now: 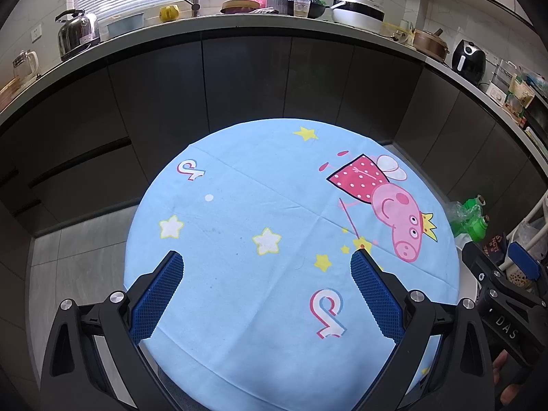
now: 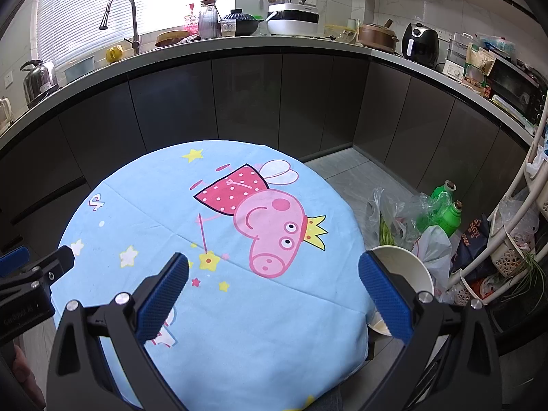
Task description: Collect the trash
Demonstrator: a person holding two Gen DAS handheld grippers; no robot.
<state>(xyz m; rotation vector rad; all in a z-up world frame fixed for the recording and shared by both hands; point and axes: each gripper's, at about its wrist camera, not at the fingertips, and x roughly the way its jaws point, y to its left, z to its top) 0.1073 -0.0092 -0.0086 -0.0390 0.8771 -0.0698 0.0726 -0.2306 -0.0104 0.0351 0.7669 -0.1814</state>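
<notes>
From the left wrist camera, the left gripper (image 1: 267, 260) hangs above the near half of a round table covered by a light-blue cartoon-pig tablecloth (image 1: 260, 205). Its blue ribbed fingers (image 1: 159, 294) are spread wide with nothing between them. At the right edge of this view, the black body of the right gripper (image 1: 493, 291) shows beside the table, too cropped here to judge its opening. Beyond the table's right rim, two green plastic bottles (image 1: 471, 219) sit among clear plastic bags on the floor. Behind runs a curved grey countertop (image 1: 212, 22) over dark cabinet doors, carrying a steel kettle (image 1: 77, 32) and a white rice cooker (image 1: 358, 10).

From the right wrist camera, the right gripper (image 2: 274, 270) is also spread wide and empty — its left finger over the cloth, its right finger (image 2: 383, 294) past the table's right edge. Just behind that finger stands a white paper bowl-shaped bin (image 2: 407, 267), on the floor beside the table. The green bottles (image 2: 445, 212) and crumpled clear bags (image 2: 400, 212) lie just behind the bin. The left gripper (image 2: 34, 274) appears at the left edge.
</notes>
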